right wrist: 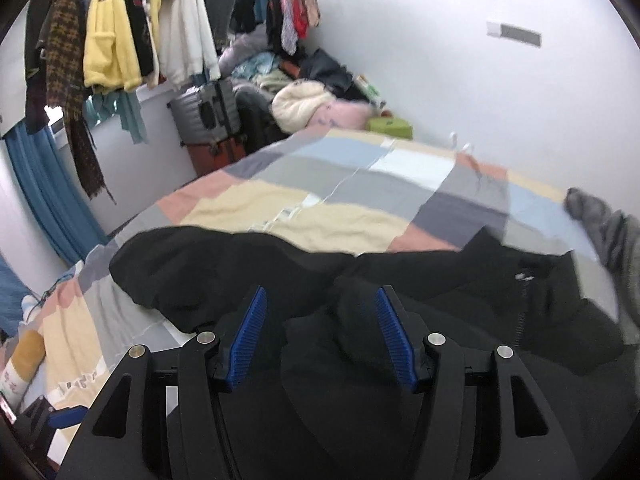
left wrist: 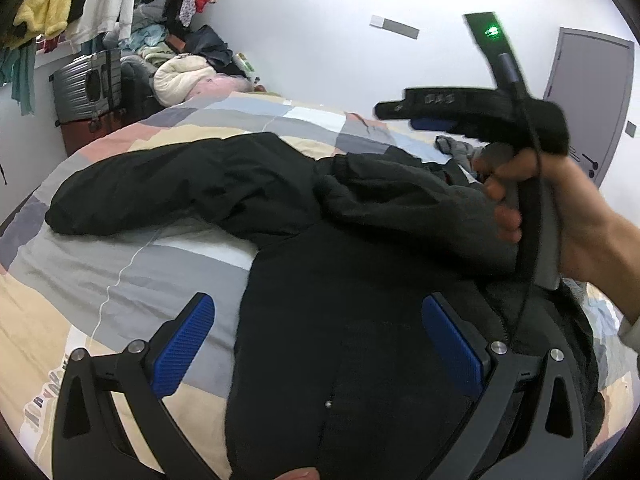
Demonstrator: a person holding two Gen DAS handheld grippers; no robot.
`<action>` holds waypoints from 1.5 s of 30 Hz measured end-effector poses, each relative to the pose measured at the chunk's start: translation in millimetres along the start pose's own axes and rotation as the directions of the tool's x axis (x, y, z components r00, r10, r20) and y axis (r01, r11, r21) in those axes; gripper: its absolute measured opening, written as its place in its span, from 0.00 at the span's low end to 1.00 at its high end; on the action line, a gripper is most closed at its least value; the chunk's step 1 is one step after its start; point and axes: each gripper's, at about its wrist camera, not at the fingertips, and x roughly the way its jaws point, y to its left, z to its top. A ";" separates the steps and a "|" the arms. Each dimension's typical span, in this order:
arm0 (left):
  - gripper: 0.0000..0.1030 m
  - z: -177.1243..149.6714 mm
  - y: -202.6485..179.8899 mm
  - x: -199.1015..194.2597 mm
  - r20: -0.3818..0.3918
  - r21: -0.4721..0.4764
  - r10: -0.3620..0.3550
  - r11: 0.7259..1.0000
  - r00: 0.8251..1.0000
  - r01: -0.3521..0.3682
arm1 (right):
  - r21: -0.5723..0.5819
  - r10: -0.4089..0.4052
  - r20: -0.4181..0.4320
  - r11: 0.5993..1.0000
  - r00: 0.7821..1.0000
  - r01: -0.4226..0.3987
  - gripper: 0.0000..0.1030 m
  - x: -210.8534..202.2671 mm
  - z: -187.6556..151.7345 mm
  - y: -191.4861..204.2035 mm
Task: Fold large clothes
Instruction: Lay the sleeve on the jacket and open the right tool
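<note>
A large black jacket (left wrist: 352,320) lies spread on the patchwork bed cover (left wrist: 120,264). One sleeve (left wrist: 152,188) stretches to the left, the other sleeve (left wrist: 400,200) is folded across the chest. My left gripper (left wrist: 318,344) is open wide just above the jacket body, holding nothing. My right gripper (right wrist: 318,336) is open over the jacket (right wrist: 400,360), with a fold of black cloth between its blue pads (right wrist: 394,336), not pinched. The right gripper also shows in the left wrist view (left wrist: 428,118), held in a hand above the folded sleeve.
A grey garment (right wrist: 612,224) lies at the bed's right side. Suitcases (right wrist: 208,120) and a heap of clothes (right wrist: 304,96) stand at the bed's far end. Hanging clothes (right wrist: 120,32) line the left wall. A grey door (left wrist: 588,92) is at the right.
</note>
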 end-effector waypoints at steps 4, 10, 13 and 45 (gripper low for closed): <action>1.00 0.3 -5.2 -3.6 0.003 -0.002 -0.011 1.000 1.000 0.011 | 0.014 -0.053 0.040 0.999 0.998 0.052 0.54 -38.3 -3.7 -17.1; 1.00 0.3 -18.5 -14.2 0.029 0.008 -0.041 0.999 0.999 0.041 | 0.032 -0.179 0.088 0.984 0.980 0.177 0.54 -103.0 -28.8 -62.1; 1.00 -1.6 -28.0 -14.3 0.030 0.012 -0.061 0.998 0.998 0.061 | 0.081 -0.243 0.094 0.969 0.966 0.236 0.54 -130.2 -49.8 -91.1; 1.00 -15.6 -74.6 16.4 -0.003 0.055 -0.049 0.997 0.999 0.049 | 0.001 -0.467 -0.215 0.878 0.858 0.479 0.67 -104.1 -223.7 -196.4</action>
